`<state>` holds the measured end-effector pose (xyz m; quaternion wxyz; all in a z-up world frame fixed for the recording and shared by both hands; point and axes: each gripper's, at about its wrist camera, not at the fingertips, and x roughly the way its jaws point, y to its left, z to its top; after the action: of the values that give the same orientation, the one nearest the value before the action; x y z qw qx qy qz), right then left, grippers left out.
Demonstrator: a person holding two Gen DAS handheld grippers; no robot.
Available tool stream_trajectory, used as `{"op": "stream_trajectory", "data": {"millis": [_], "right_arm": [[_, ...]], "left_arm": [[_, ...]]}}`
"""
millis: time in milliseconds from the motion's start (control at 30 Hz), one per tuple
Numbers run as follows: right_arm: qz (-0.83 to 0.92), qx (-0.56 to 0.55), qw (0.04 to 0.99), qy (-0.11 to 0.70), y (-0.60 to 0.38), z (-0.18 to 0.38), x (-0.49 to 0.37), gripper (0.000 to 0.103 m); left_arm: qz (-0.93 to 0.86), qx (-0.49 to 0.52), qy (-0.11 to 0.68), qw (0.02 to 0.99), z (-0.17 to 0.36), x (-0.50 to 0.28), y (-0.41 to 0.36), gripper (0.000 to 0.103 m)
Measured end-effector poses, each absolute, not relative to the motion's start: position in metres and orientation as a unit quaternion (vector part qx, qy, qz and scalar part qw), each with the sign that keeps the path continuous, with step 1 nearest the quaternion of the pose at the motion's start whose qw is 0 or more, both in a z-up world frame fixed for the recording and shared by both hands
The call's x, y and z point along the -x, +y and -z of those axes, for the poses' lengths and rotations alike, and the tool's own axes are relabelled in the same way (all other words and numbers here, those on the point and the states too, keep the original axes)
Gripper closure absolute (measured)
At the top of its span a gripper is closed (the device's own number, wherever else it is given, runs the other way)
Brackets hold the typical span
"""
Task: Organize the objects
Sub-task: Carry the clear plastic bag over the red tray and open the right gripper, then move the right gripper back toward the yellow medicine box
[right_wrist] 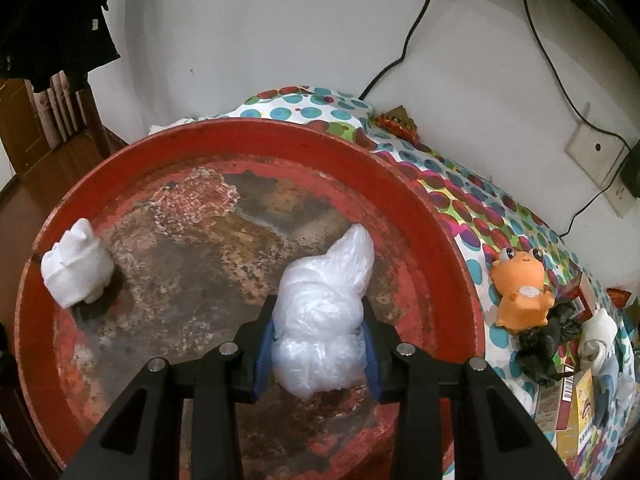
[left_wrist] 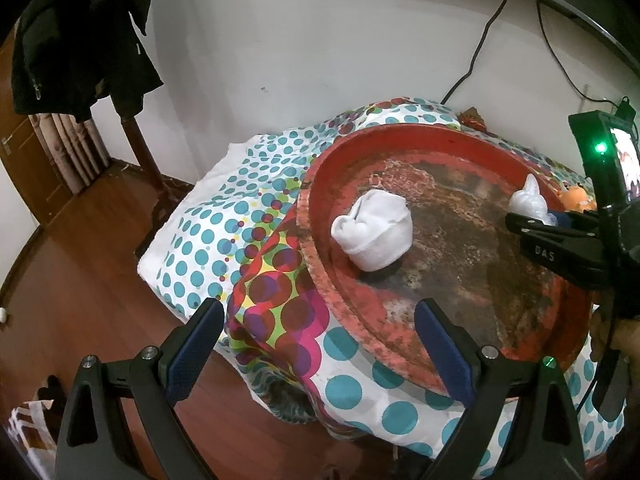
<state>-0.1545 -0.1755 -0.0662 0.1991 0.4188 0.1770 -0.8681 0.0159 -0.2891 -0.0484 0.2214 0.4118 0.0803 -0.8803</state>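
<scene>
A worn red round tray [right_wrist: 436, 216] lies on a dotted cloth. My right gripper [right_wrist: 318, 344] is shut on a crumpled white plastic bag [right_wrist: 320, 304] over the tray's right half; whether the bag touches the tray I cannot tell. A rolled white sock [right_wrist: 76, 264] stands at the tray's left side. In the left wrist view the same sock [left_wrist: 374, 236] sits on the tray [left_wrist: 320, 280]. The right gripper [left_wrist: 532, 220] enters from the right with the bag [left_wrist: 528, 200]. My left gripper [left_wrist: 320, 344] is open and empty at the tray's near rim.
Right of the tray on the dotted cloth [right_wrist: 472, 204] lie an orange toy figure [right_wrist: 520, 292], a black plastic bag [right_wrist: 548, 340], another white sock [right_wrist: 600, 336] and small boxes [right_wrist: 576, 412]. A white wall with cables stands behind. Wooden floor [left_wrist: 80, 300] lies left.
</scene>
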Motion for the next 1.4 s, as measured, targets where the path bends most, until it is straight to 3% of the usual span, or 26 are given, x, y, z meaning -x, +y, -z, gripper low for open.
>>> {"op": "stream_trajectory", "data": {"millis": [233,533,1400], "right_arm": [[0.874,-0.413,0.190,0.173,-0.169,0.064,0.156,0.063],[0.877,-0.413,0.185,0.163,-0.162,0.060,0.154,0.047],[0.900,-0.385,0.167,0.119,-0.052,0.028,0.096,0.046]], "left_arm": [[0.880,-0.414,0.078,0.222,0.050,-0.016,-0.289,0.007],[0.880,-0.415,0.072,0.222,0.051,-0.016,-0.289,0.007],[0.882,-0.419,0.031,0.213,0.056,-0.010,-0.262,0.007]]}}
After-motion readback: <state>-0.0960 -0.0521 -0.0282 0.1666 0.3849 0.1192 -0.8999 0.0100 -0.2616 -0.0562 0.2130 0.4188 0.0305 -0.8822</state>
